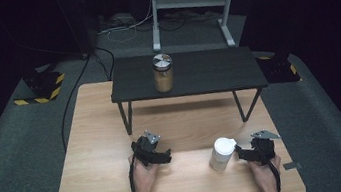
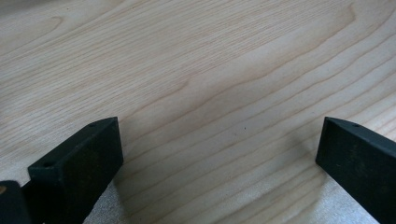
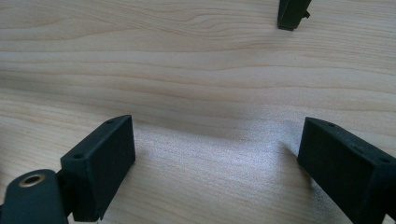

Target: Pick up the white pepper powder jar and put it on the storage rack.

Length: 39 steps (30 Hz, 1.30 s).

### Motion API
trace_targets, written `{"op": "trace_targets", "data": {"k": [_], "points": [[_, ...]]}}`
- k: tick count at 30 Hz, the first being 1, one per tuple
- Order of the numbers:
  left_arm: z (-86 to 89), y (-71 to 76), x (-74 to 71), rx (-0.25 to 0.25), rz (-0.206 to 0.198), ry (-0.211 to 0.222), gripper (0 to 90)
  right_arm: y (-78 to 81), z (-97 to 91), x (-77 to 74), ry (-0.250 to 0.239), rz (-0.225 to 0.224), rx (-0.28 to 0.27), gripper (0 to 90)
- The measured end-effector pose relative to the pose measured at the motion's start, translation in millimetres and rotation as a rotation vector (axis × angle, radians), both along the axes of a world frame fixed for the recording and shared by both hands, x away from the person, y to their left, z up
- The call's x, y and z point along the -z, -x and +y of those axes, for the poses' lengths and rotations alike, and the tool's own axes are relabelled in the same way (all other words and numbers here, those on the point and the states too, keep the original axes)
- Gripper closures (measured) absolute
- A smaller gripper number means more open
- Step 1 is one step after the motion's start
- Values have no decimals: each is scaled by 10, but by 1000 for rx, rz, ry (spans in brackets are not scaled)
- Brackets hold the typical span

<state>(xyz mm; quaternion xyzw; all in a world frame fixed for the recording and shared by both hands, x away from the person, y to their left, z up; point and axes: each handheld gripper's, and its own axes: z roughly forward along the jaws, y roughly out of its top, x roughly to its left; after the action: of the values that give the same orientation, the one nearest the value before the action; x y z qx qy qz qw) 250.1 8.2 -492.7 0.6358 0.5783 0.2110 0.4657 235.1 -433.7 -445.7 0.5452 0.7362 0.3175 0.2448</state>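
Two grippers sit wide open, holding nothing. White cup (image 1: 222, 153) stands upright near the table's front right, just left of the right gripper (image 1: 241, 152); left gripper (image 1: 166, 156) is farther off.

A jar (image 1: 163, 72) stands on the shelf (image 1: 205, 73) at twelve o'clock; a cup (image 1: 222, 153) stands on the table (image 1: 95, 152) at five o'clock.

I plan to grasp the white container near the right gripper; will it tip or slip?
The white container stands upright and taller than wide, so a high push might tip it. Its round, smooth-looking wall could slip or roll once down.
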Motion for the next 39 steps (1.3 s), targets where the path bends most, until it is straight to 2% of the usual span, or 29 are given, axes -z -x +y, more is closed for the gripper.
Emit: {"op": "trace_targets", "data": {"k": [16,22,28,39], "points": [[-1,1,0,0,-1,-1,6,-1,5,-4,4,1,-5,92],[1,3,-1,2,-1,0,11,64,-9,-19,8,-6,-44,87],[1,3,0,2,-1,1,11,216,-67,-75,-11,-12,-122,91],[0,6,-1,1,-1,0,13,438,-50,-74,-42,-5,-207,107]]}}
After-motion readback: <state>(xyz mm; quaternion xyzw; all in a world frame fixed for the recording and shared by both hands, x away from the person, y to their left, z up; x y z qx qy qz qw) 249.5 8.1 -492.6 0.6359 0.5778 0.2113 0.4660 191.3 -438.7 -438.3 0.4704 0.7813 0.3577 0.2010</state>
